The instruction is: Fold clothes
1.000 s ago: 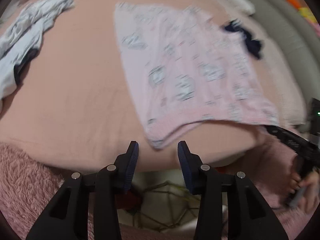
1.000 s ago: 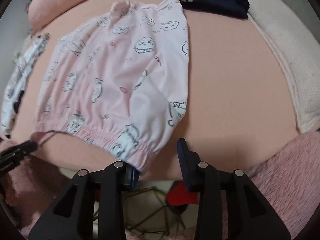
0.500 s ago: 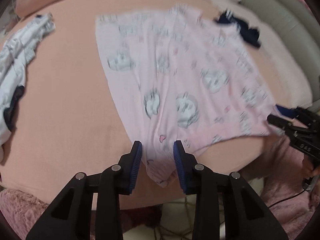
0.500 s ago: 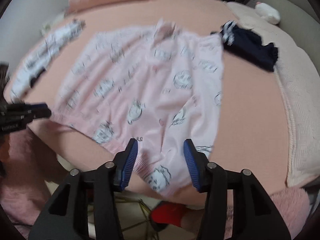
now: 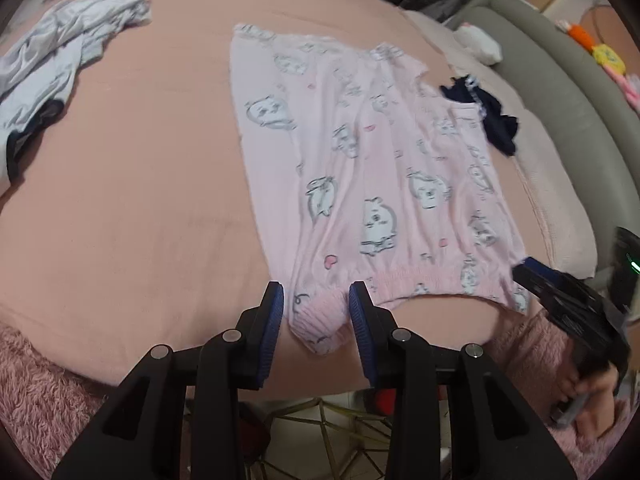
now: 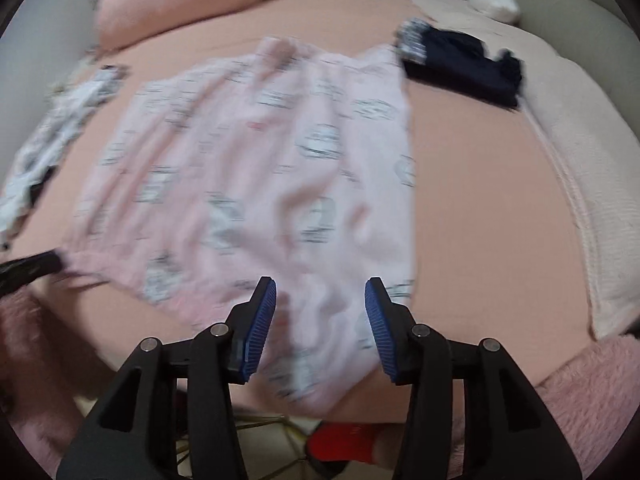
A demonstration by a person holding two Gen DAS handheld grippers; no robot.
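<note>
A pink garment with cartoon prints lies spread flat on the peach bed sheet. Its elastic waistband runs along the near edge. My left gripper is open, its blue pads either side of the waistband's left corner. My right gripper is open around the garment's right near corner; this view is blurred. The right gripper also shows in the left wrist view at the waistband's right end. The left gripper's tip shows at the left edge of the right wrist view.
A white-and-grey garment lies crumpled at the far left. A dark navy garment lies at the far right, by a cream blanket. A pink pillow sits at the back. Fuzzy pink fabric edges the bed's front.
Both grippers have moved forward onto the waistband corners, which now sit between their open jaws. The right gripper's jaws have opened wider.
</note>
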